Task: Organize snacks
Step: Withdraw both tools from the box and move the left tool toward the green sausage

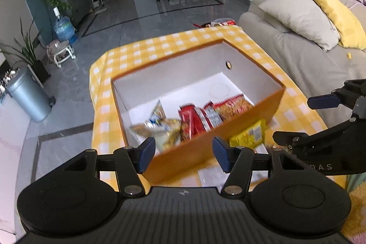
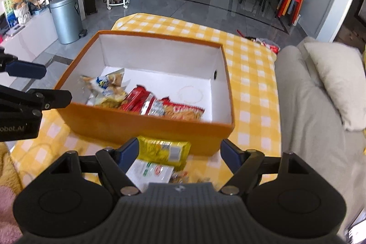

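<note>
On the checked table [image 2: 251,74], left to right: the left gripper [image 1: 183,152] hangs over the near wall of the orange box [image 2: 141,127], jaws apart, nothing between them — through the gap you see only the box wall and the packets inside. In the box, a pale packet [image 2: 107,88] lies toward the left, two red packets [image 2: 139,100] in the middle, an orange-and-red one [image 2: 183,111] on the right, all crowded along the near wall; the far half of the box floor is bare. Further right, outside the box and just against its near wall, sits the yellow packet [image 2: 164,150] — this is the one that matters. Its long axis runs along the box wall, crosswise to the right gripper [image 2: 180,152], which stands spread and empty right above it, the left finger [image 2: 130,152] close to the packet's left end. The right hand is clearly the nearer one; from the left wrist view the yellow packet lies off to the right of that gripper's fingers. Below it, closer to the camera, a white packet [image 2: 151,173] and some blurred wrappers also wait on the cloth. My read: the right gripper drops down, closes across the yellow packet's short side, and lifts it over the wall.
</note>
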